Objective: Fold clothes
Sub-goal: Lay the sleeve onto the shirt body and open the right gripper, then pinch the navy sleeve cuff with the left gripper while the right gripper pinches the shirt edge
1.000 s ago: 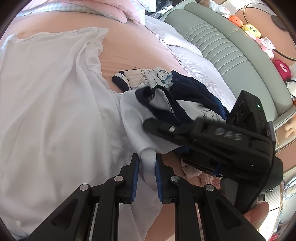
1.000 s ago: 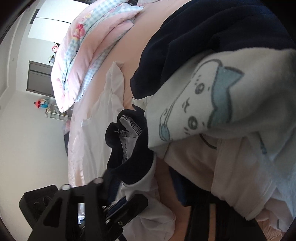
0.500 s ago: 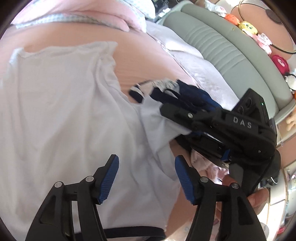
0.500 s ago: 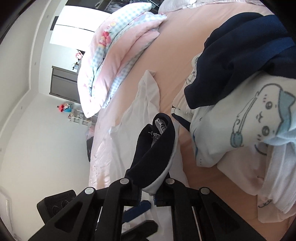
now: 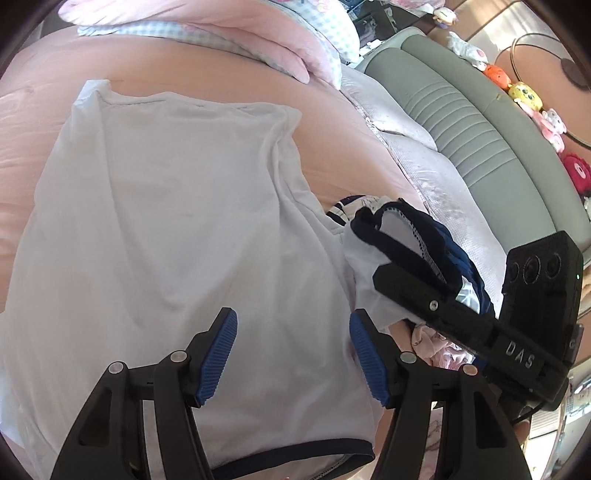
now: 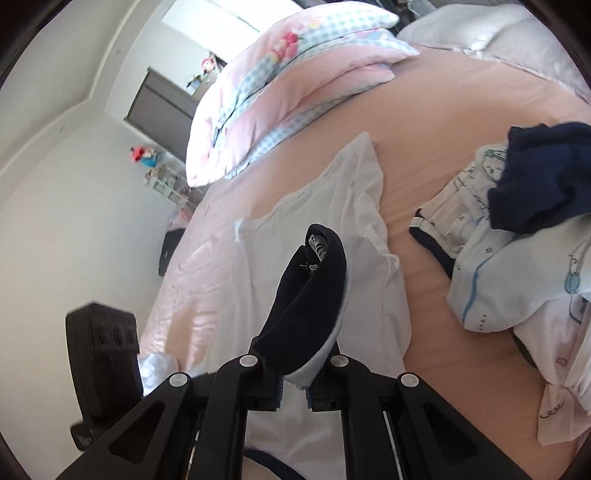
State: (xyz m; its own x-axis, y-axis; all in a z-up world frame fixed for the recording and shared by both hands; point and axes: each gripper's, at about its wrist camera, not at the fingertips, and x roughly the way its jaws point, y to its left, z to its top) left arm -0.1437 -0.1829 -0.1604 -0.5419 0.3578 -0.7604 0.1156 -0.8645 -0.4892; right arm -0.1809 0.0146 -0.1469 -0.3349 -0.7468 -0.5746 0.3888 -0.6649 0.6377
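A white shirt (image 5: pixel 166 221) lies spread on the pink bed sheet (image 5: pixel 332 155); in the right wrist view the shirt (image 6: pixel 325 206) lies ahead of the fingers. My left gripper (image 5: pixel 293 356) hovers open over the shirt's lower part, its blue pads (image 5: pixel 221 354) wide apart with nothing between them. At the shirt's right side, my right gripper (image 5: pixel 417 280) is shut on the shirt's navy-trimmed edge (image 5: pixel 399 236) and holds it up off the bed. In its own view the right gripper (image 6: pixel 293 391) pinches that navy edge (image 6: pixel 310 295), which stands up in a fold.
A pile of loose clothes (image 6: pixel 517 240), navy and printed white, sits right of the shirt. A pink checked quilt (image 5: pixel 221 33) lies at the far end. A grey pillow (image 5: pixel 424 166), a green padded headboard (image 5: pixel 480 122) and plush toys (image 5: pixel 524 92) line the right side.
My left gripper let go of the white fabric it pinched, opened wide and drew back. My right gripper rose and rolled upright with the navy-trimmed edge still in it.
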